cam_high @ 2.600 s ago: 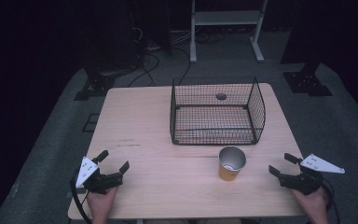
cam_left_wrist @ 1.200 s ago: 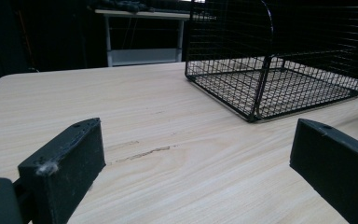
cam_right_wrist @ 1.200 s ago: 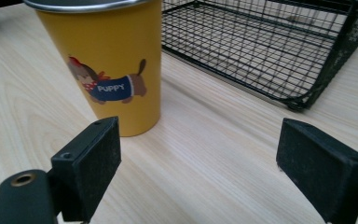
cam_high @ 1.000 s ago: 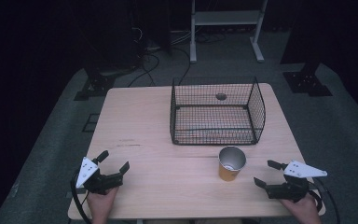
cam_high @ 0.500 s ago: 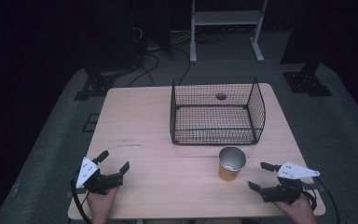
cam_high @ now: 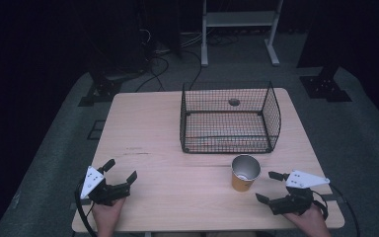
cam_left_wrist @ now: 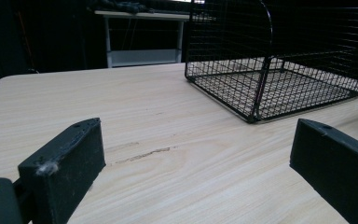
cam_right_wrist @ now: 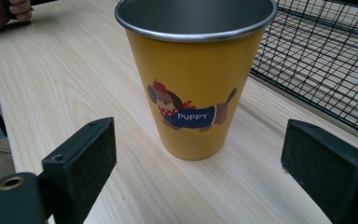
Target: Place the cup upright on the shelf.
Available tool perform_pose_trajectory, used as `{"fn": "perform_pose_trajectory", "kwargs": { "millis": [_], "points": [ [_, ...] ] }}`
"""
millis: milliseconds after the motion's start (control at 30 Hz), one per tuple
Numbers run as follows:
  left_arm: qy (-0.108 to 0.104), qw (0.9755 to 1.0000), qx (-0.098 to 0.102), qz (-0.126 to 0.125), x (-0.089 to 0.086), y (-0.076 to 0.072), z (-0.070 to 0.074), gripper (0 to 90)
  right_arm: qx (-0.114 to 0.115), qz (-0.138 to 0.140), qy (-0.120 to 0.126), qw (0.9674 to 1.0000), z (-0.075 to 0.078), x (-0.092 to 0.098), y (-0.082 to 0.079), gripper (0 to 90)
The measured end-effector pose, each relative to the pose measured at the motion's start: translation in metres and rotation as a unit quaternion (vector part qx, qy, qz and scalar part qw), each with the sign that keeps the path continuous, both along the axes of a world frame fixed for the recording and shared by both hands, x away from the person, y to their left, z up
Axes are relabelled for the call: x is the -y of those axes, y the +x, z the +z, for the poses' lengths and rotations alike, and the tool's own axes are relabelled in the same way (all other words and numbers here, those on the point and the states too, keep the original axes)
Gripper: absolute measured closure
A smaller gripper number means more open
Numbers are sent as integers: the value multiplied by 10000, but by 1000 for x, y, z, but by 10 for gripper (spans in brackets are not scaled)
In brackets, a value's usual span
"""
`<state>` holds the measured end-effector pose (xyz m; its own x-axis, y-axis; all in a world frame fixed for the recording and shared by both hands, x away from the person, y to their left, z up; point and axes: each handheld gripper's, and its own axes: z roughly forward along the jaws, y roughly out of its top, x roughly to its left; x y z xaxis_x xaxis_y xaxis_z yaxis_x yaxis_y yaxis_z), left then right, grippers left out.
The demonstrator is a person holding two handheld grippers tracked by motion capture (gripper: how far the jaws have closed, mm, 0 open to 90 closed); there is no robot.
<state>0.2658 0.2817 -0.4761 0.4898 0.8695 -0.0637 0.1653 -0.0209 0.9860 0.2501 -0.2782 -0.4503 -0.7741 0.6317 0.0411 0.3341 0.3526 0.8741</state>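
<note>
In the right gripper view, the right gripper (cam_right_wrist: pixel 198 172) has its two black jaws spread wide at the lower corners of the frame, and between them, a little farther off, stands a yellow tapered metal cup (cam_right_wrist: pixel 196 74) with a silver rim and a cartoon dog labelled "PUPPY"; the jaws do not touch it. In the high view that gripper (cam_high: pixel 270 186) sits at the lower right of the frame, its jaws pointing left toward the cup (cam_high: pixel 245 173), which stands upright just below the black wire mesh basket (cam_high: pixel 227 121) at the centre. The left gripper (cam_high: pixel 122 171), at the lower left of the high view, also has its jaws apart and holds nothing. In the left gripper view its jaws (cam_left_wrist: pixel 193 163) frame bare wood with a faint dark scratch, and the basket (cam_left_wrist: pixel 279 60) fills the upper right. Everything rests on a pale wooden table (cam_high: pixel 148 128), and a white metal stand (cam_high: pixel 239 19) is at the top of the high view.
</note>
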Motion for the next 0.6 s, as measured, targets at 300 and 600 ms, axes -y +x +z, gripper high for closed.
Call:
{"fn": "perform_pose_trajectory", "kwargs": {
  "millis": [300,600],
  "points": [
    [6,10000,1,0,0,0,0,24,-52,-18,-37,10000,1,-10,8,76],
    [2,10000,3,-7,0,0,0,24,-99,21,-95,9999,5,-20,17,27]
  ]
}}
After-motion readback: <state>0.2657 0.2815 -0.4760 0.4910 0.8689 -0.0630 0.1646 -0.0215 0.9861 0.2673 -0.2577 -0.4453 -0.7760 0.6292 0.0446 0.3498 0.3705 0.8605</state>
